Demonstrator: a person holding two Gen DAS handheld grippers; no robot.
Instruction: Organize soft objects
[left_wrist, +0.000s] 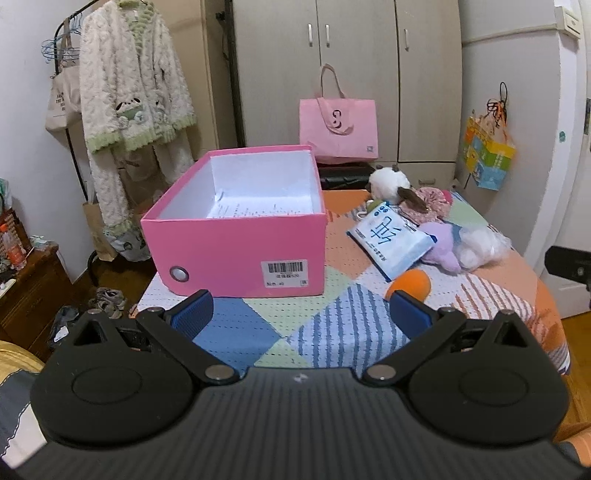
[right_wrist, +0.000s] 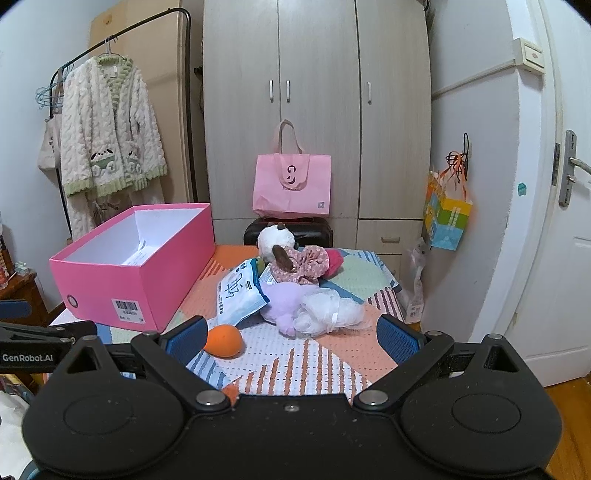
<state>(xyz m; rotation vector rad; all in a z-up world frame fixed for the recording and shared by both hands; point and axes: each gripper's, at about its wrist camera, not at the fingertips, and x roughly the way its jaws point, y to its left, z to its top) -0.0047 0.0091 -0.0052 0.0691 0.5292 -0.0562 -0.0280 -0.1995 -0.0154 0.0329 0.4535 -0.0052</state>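
Note:
An open pink box (left_wrist: 236, 254) (right_wrist: 122, 291) stands on the patterned table, holding only a sheet of paper. To its right lies a pile of soft things: an orange ball (left_wrist: 410, 282) (right_wrist: 223, 340), a blue-white wipes pack (left_wrist: 389, 240) (right_wrist: 240, 295), a purple plush (left_wrist: 441, 245) (right_wrist: 282, 302), a white mesh puff (left_wrist: 480, 245) (right_wrist: 328, 314), a white-brown plush cat (left_wrist: 391, 182) (right_wrist: 275, 242) and a pink floral scrunchie (right_wrist: 306, 264). My left gripper (left_wrist: 301, 314) is open and empty before the box. My right gripper (right_wrist: 291, 338) is open and empty before the pile.
The table has a patchwork cloth (left_wrist: 332, 314) (right_wrist: 295, 362). A pink tote bag (left_wrist: 338, 129) (right_wrist: 291, 184) leans on the wardrobe behind. A fleece robe (left_wrist: 129, 92) hangs on a rack at the left. A door (right_wrist: 554, 221) is at the right.

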